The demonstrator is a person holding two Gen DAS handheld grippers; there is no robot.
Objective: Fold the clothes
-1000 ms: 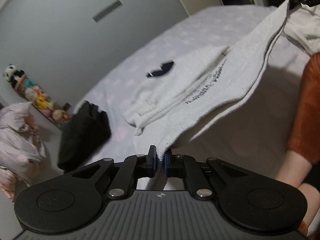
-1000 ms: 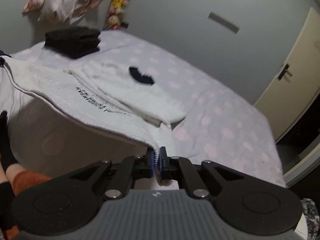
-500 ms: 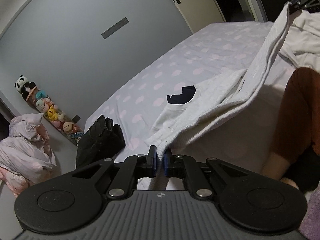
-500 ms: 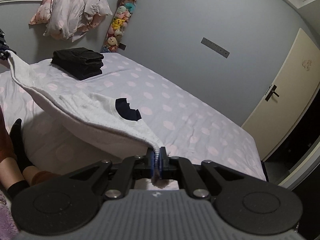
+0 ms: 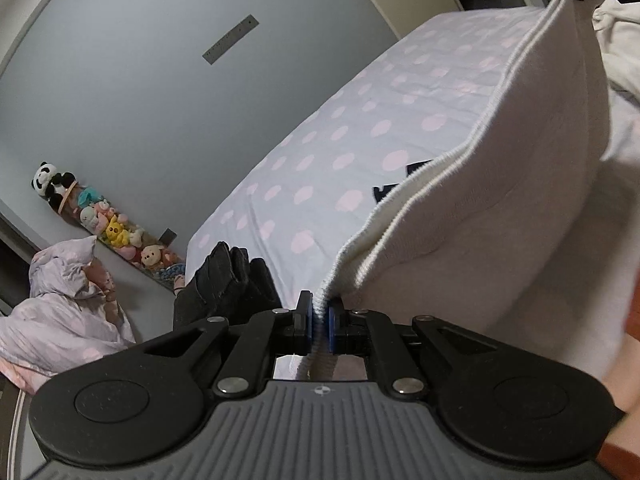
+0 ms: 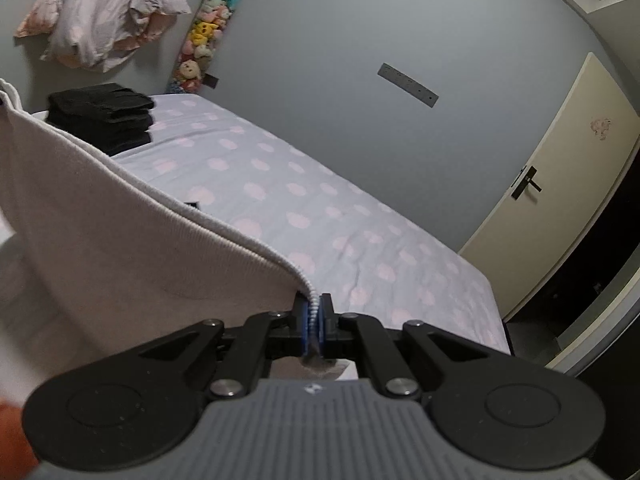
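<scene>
the white knit sweater (image 5: 500, 208) hangs in the air above the near edge of the polka-dot bed (image 5: 328, 128), stretched by its ribbed hem between the two claws. the left gripper (image 5: 319, 325) has its blue pads pinched narrow on one corner of the hem, and the right gripper (image 6: 315, 328) is clamped the same way on the other corner, which also shows at the top right of the left wrist view. so the hem is the long axis here, running from one claw to the other along the near side of the bed, and both claws are equally on it; neither is nearer. the body of the sweater drops away from the hem toward the bed, and only a bit of dark collar or print (image 5: 400, 184) peeks out past the hem on the bed's surface, so the far end seems to rest there. judging by this, whatever fold comes turns on carrying the hem level across the bed away from the person, both ends together. a stack of folded black clothes (image 6: 102, 116) sits at the bed's far left corner, well apart from the sweater. a white garment (image 5: 618, 40) lies to the right of the bed's near end.
</scene>
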